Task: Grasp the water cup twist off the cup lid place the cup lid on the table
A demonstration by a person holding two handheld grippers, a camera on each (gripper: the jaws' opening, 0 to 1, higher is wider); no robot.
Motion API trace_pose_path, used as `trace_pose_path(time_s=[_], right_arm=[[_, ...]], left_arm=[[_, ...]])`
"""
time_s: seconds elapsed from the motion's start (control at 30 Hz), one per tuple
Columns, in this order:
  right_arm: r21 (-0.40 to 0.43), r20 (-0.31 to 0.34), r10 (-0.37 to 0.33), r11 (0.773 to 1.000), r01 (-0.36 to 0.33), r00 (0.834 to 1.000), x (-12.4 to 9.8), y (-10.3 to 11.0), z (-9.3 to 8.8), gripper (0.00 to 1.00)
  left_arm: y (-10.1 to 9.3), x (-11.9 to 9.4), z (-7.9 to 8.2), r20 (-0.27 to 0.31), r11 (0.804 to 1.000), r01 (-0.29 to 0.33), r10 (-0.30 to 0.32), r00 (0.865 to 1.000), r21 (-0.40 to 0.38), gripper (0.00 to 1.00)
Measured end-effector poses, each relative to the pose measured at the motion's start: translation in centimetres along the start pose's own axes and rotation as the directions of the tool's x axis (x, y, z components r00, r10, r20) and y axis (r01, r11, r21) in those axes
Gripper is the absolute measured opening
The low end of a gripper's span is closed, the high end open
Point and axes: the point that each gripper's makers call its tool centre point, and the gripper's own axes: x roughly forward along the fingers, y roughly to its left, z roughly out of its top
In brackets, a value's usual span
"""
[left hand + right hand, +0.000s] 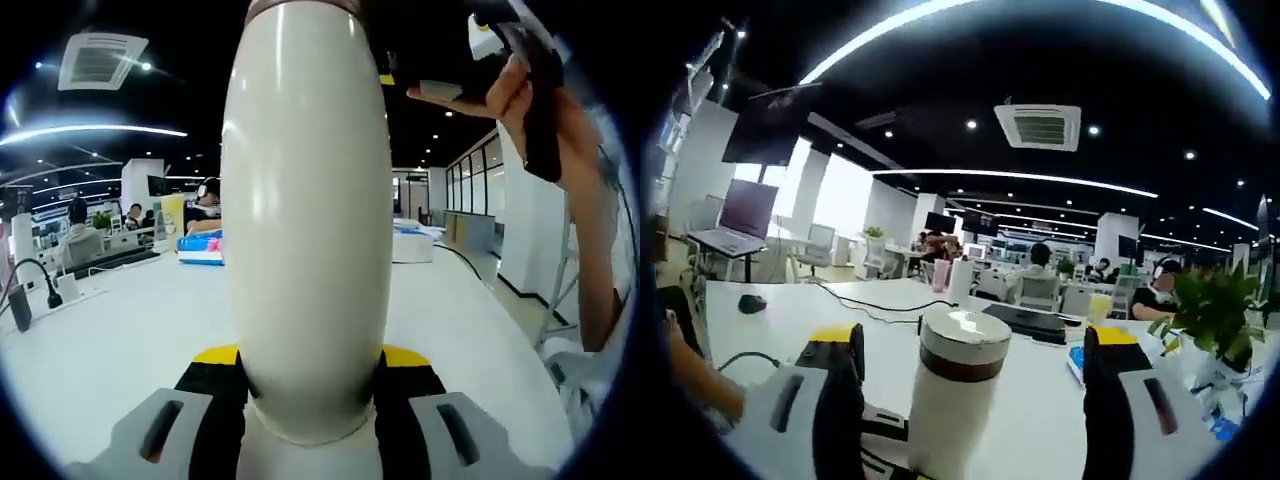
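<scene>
We clamp the left hand-held gripper (pixel 308 400) on the smooth, slippery-looking cup (pixel 305 220) above the desk (pixel 130 320); our right hand-held gripper (pixel 970 375), jaws apart, flanks its lid (pixel 965 340), seemingly rigid.

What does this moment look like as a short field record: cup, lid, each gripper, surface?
cup: white water cup upright between the left gripper jaws, gripped
lid: cup lid still on the cup
right gripper: right gripper open, jaws either side of the lid, not touching
surface: white table
</scene>
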Motion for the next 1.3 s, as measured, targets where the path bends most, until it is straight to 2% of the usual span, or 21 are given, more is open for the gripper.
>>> trace_pose_path(time_s=[0.1, 0.27, 0.4, 0.5, 0.6, 0.7, 0.87, 1.0, 1.07, 1.3], right_arm=[[0.034, -0.013, -0.021, 0.999, 0.022, 1.000, 0.5, 0.3, -0.7, 0.93], [0.045, 0.014, -0.053, 0.998, 0.052, 0.998, 1.2, 0.8, -0.4, 0.92], [0.056, 0.038, -0.070, 0.996, 0.068, 0.997, 1.9, 0.9, -0.2, 0.84], [0.063, 0.063, -0.058, 0.997, 0.054, 0.996, 2.5, 1.3, 0.1, 0.77], [0.078, 0.056, -0.065, 0.995, 0.060, 0.996, 2.8, 1.1, -0.2, 0.74], [0.144, 0.075, -0.050, 0.989, 0.039, 0.996, 2.9, 1.0, -0.1, 0.68], [0.133, 0.084, -0.063, 0.990, 0.051, 0.994, 2.8, 0.6, 0.2, 0.60], [0.145, 0.077, -0.052, 0.989, 0.040, 0.996, 2.8, 0.0, -0.1, 0.48], [0.173, 0.076, -0.039, 0.985, 0.025, 0.996, 2.8, 0.0, -0.2, 0.47], [0.164, 0.065, -0.019, 0.986, 0.008, 0.998, 2.5, 0.2, -0.3, 0.47]], left_arm=[[0.1, 0.0, 0.0, -0.001, 1.000, -0.002, 0.002, 1.000, 0.001, 0.51], [-0.1, -0.2, 0.0, -0.001, 1.000, -0.005, 0.005, 1.000, 0.004, 0.51], [-0.2, -0.3, 0.0, -0.002, 1.000, -0.008, 0.008, 1.000, 0.005, 0.51], [-0.3, -0.3, 0.1, -0.003, 1.000, -0.008, 0.008, 1.000, 0.007, 0.51], [-0.4, -0.3, 0.1, -0.003, 1.000, -0.008, 0.008, 1.000, 0.008, 0.51], [-0.4, -0.3, 0.1, -0.004, 1.000, -0.008, 0.008, 1.000, 0.008, 0.51], [-0.5, -0.2, 0.1, -0.006, 1.000, -0.005, 0.005, 1.000, 0.010, 0.51], [-0.5, -0.1, 0.1, -0.007, 1.000, -0.003, 0.003, 1.000, 0.010, 0.51], [-0.5, -0.1, 0.1, -0.007, 1.000, -0.003, 0.003, 1.000, 0.010, 0.51], [-0.6, 0.1, 0.1, -0.008, 1.000, 0.000, 0.000, 1.000, 0.012, 0.51]])
